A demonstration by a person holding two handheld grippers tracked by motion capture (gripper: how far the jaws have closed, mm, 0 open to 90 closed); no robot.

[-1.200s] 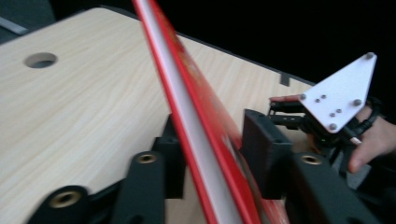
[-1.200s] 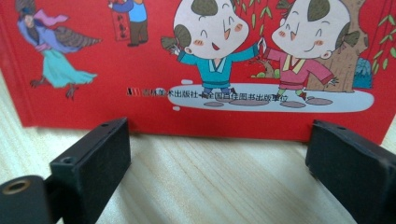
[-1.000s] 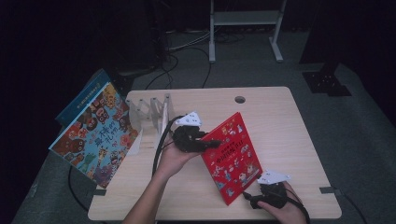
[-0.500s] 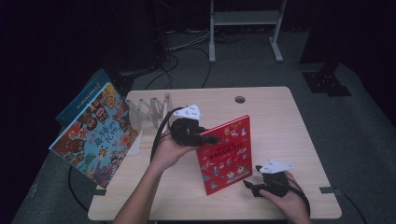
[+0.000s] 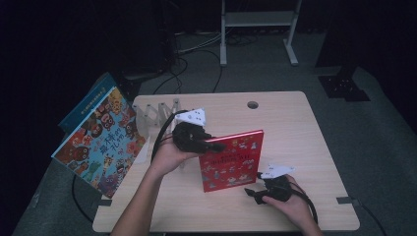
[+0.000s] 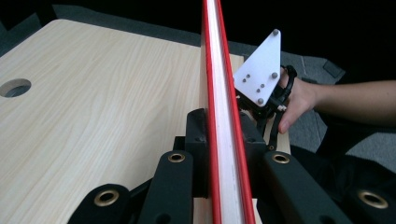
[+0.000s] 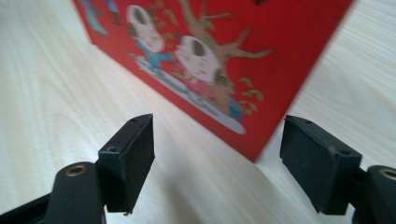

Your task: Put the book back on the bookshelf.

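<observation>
A red picture book [image 5: 231, 160] stands upright on its lower edge on the wooden table [image 5: 295, 128]. My left gripper [image 5: 216, 146] is shut on the book's upper left edge; in the left gripper view the red book [image 6: 223, 107] runs edge-on between the jaws. My right gripper [image 5: 251, 192] rests low on the table by the book's lower right corner, jaws open and apart from it. In the right gripper view the book's cover [image 7: 210, 56] stands just beyond the open fingertips [image 7: 133, 154], with nothing between them.
A clear slotted book rack [image 5: 157, 110] stands at the table's back left. Two large picture books [image 5: 98, 140] lean off the left edge. A cable hole [image 5: 253, 104] lies near the back edge. A metal frame [image 5: 255, 29] stands on the floor behind.
The left gripper has raised and turned the red book from a slanted, lying pose to standing upright. The right gripper shifted slightly left toward the book's lower corner.
</observation>
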